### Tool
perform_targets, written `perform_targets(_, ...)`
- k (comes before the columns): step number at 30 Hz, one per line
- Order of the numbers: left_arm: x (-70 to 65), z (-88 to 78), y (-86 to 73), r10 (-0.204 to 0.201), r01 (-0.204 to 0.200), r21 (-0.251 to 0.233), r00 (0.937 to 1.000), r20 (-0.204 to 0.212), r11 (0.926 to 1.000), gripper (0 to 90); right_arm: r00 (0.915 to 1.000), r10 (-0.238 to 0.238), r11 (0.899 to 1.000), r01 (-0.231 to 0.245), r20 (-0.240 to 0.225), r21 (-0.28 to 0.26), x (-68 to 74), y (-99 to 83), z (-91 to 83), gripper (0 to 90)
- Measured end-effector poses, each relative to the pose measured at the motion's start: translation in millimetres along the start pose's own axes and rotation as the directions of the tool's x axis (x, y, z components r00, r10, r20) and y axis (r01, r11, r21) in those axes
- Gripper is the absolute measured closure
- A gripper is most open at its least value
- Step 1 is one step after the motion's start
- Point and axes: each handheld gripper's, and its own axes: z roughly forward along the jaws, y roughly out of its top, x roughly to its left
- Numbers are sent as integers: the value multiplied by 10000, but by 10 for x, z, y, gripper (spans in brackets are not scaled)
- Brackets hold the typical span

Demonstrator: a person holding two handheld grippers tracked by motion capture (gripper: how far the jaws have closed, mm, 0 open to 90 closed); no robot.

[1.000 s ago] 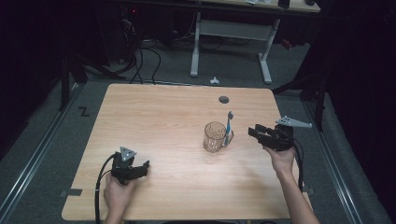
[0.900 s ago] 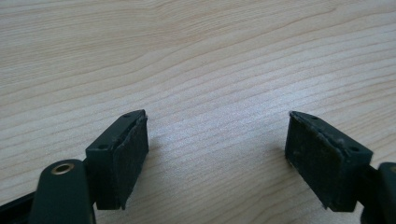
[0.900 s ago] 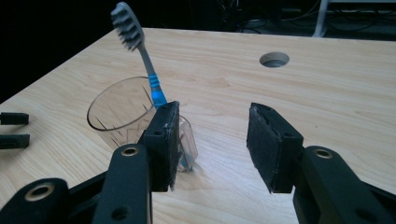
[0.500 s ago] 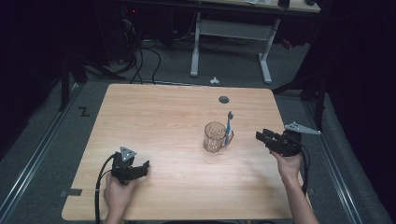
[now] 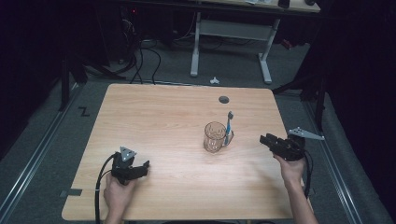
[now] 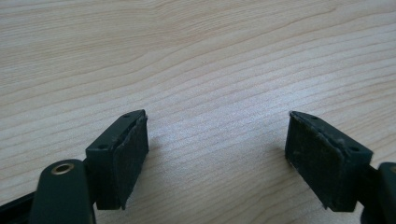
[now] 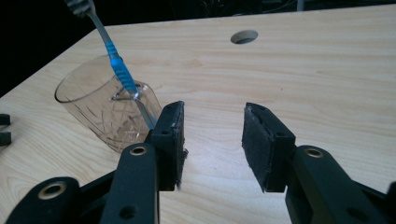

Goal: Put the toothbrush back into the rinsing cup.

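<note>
A clear cut-glass mug (image 5: pixel 215 136) stands right of the table's middle, with a blue-handled toothbrush (image 5: pixel 228 127) leaning upright in it. My right gripper (image 5: pixel 265 139) hovers to the right of the mug, apart from it, jaws pointing left. Its jaws have just been closing and stand partly open with nothing between them. In the right gripper view the mug (image 7: pixel 105 112) and toothbrush (image 7: pixel 119 70) lie left of the right gripper (image 7: pixel 212 133). My left gripper (image 5: pixel 145 166) rests at the front left, wide open over bare wood (image 6: pixel 217 154).
The wooden table (image 5: pixel 163 116) has a round cable hole (image 5: pixel 223 99) near its back edge, also in the right gripper view as the hole (image 7: pixel 243 36). Desk legs and cables stand on the floor behind. The right edge lies close beside my right hand.
My right gripper has drawn away from the mug toward the table's right edge and sunk a little, and its jaws have narrowed. The left gripper has stayed put.
</note>
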Motion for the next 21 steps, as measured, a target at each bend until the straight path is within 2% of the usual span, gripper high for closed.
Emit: perform_targets(21,0,0,0,2,-2,0,10000,-4,10000,220,9994,192,9991,-203,294,383,-73,-282,39,612)
